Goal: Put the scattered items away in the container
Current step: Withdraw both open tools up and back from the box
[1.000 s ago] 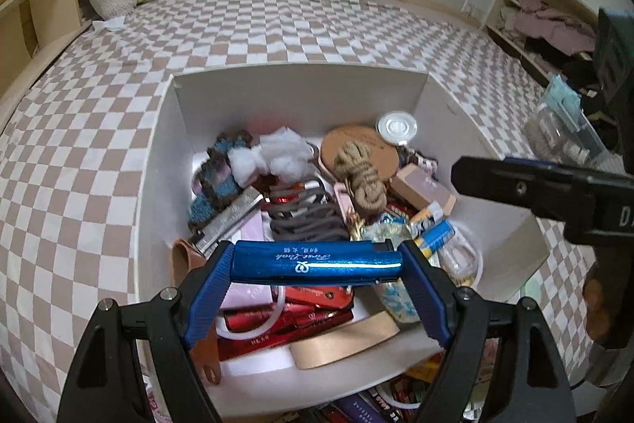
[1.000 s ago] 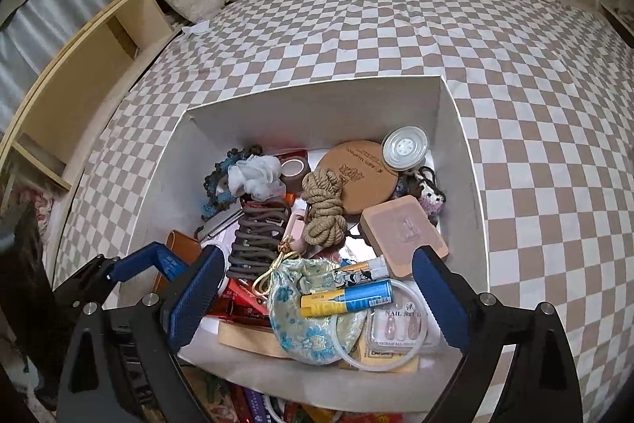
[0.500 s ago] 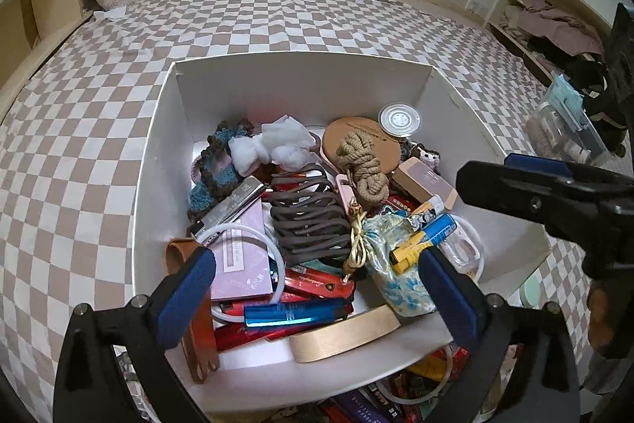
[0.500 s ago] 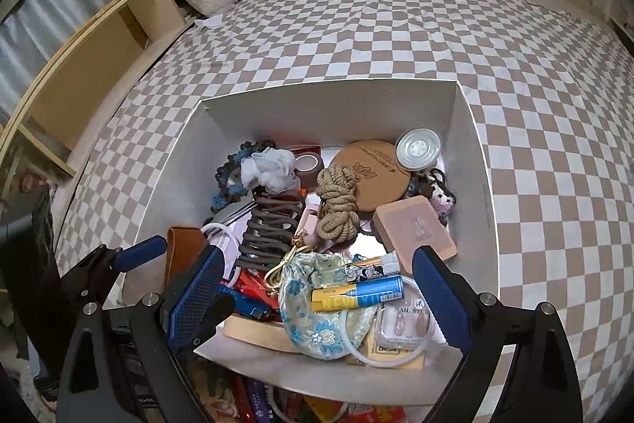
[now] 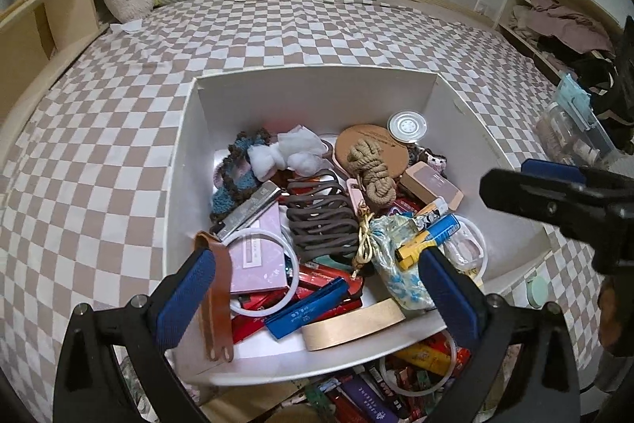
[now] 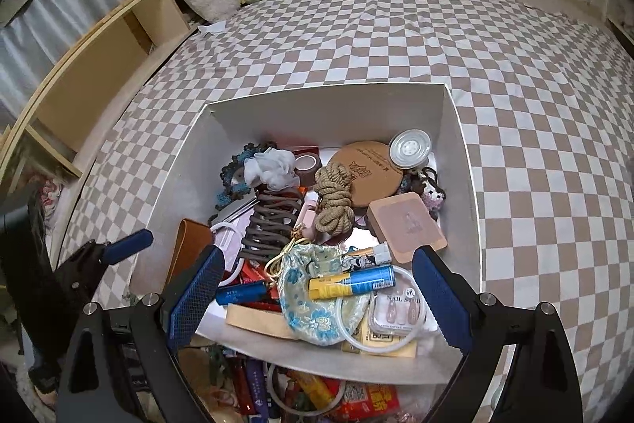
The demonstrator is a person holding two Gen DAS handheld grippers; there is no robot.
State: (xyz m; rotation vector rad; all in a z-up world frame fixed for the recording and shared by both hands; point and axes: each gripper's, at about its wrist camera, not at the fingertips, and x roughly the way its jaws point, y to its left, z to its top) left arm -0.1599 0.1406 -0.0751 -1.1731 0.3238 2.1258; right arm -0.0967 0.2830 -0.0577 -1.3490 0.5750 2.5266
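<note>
A white box (image 5: 317, 94) (image 6: 329, 106) stands on the checkered bed and is full of small items. A blue harmonica (image 5: 307, 308) (image 6: 241, 293) lies loose in its front part, next to a wooden strip (image 5: 352, 324). My left gripper (image 5: 317, 296) is open and empty, above the box's near edge. My right gripper (image 6: 317, 296) is open and empty, above the near right part, over a floral pouch (image 6: 317, 300) and a blue-yellow tube (image 6: 352, 282). Each gripper also shows at the side of the other's view.
Several loose items (image 5: 396, 383) (image 6: 309, 391) lie in front of the box's near wall. The checkered bed (image 5: 119, 145) surrounds the box. A wooden shelf (image 6: 99, 66) runs along the left, a clear container (image 5: 570, 129) sits to the right.
My left gripper opened and let go of the blue harmonica, which dropped into the front of the box. Both grippers drew back slightly from the box.
</note>
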